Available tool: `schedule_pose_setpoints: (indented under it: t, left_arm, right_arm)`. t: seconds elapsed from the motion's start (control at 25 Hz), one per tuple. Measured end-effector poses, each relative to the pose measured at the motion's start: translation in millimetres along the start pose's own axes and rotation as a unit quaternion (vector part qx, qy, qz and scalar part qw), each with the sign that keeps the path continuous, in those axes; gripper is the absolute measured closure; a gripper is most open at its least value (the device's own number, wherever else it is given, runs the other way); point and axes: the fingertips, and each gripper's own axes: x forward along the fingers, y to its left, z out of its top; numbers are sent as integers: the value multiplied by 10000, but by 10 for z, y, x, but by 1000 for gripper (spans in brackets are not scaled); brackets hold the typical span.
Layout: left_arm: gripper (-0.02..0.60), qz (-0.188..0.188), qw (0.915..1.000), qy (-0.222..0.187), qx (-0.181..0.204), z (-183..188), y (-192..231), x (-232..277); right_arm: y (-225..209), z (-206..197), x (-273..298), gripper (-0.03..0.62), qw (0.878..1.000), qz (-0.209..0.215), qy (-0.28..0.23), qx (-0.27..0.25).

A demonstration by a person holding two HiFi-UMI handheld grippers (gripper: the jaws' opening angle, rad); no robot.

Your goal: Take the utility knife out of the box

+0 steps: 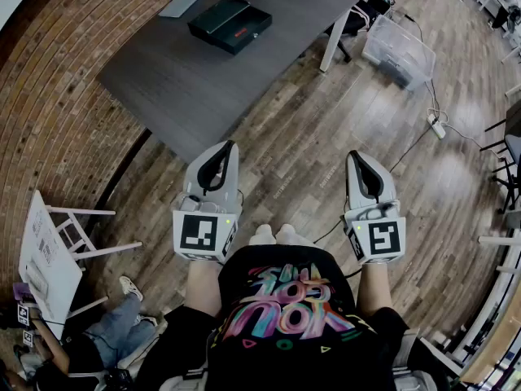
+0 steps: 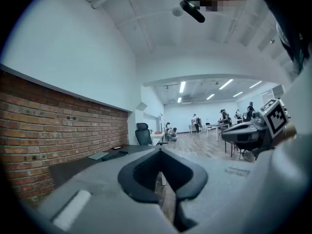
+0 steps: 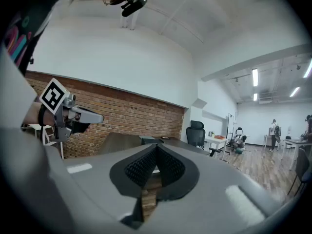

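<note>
Standing on wood floor point(image 1: 326, 137), well apart from dark tabletop point(image 1: 187, 80) at 11 o'clock. Black box point(image 1: 230, 24) at 12 o'clock from left gripper point(image 1: 222, 151), seemingly closed, near tabletop's far edge. Knife unseen, presumably inside. Right gripper point(image 1: 356, 160) at 3 o'clock from left, both level, jaws together, clamping nothing. Probably best: step close first, part jaws before reaching, steady box with one gripper, open it with other, without shoving it off.

Black T-shirt point(image 1: 285, 304) printed with swirling pink, blue and orange lettering, white shoe tips point(image 1: 275, 234), pale grey moulded left gripper point(image 1: 230, 147) and matching right gripper point(image 1: 352, 156) with black textured inner pads, each bearing a white cube with black square markers point(image 1: 201, 233).
</note>
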Motion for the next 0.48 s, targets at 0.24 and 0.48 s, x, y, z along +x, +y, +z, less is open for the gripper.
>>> schedule_pose_setpoints:
  t: [0.24,0.48]
  left_arm:
    - [583,9,10000,-17,22,31,-61,69]
    - [583,101,9999,-3,109,6,-135,62]
  right_arm:
    - [-87,2,1,595,10000,-40,-49,27]
    - [-135,-45,-11,595,9999,54,-98,51]
